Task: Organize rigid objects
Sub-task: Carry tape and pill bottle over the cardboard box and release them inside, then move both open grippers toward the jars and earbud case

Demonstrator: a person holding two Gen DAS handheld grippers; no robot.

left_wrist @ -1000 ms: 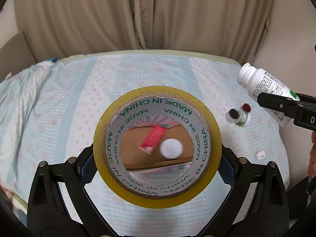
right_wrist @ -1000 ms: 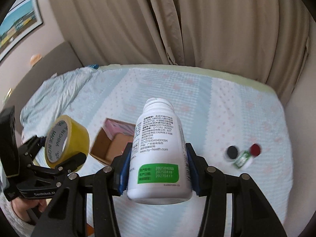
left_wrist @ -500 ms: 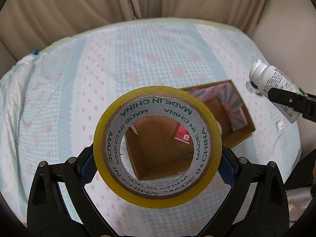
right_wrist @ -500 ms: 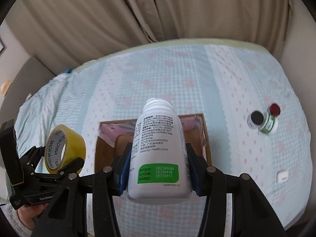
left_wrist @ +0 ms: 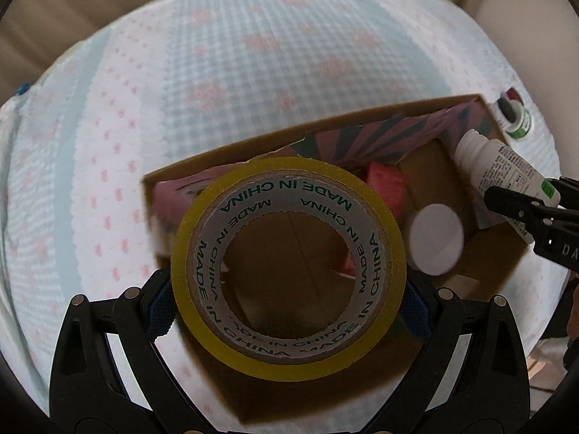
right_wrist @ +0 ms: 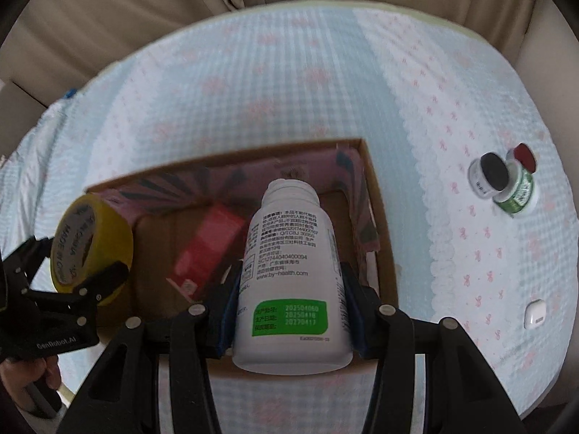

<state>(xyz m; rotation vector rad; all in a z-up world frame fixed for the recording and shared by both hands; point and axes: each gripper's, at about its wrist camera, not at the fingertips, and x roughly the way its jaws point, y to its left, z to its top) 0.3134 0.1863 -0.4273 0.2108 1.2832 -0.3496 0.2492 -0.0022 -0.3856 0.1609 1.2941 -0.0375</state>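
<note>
Beige curtains hang behind a bed spread with a pale blue and white checked cover (right_wrist: pixel 289 83) dotted with pink, and on it sits an open cardboard box (right_wrist: pixel 380 217) lined with pink patterned paper. My left gripper (left_wrist: pixel 287 300) is clamped on a yellow tape roll (left_wrist: pixel 287 253), its blue pads pressing the roll's outer rim from both sides, and I hold it above the near left part of the box, its hole facing my camera. My right gripper (right_wrist: pixel 289 296) is closed on a white bottle (right_wrist: pixel 289 275) with a green label, cap end pointing away from me, held over the right half of the box. Inside the box lie a red packet (right_wrist: pixel 206 249) and a white round lid (left_wrist: pixel 436 240). Well to the right of the box, on the cover, two small jars (right_wrist: pixel 503 181) stand touching, one black-capped and one red-capped, and a small white object (right_wrist: pixel 535 313) lies nearer me.
</note>
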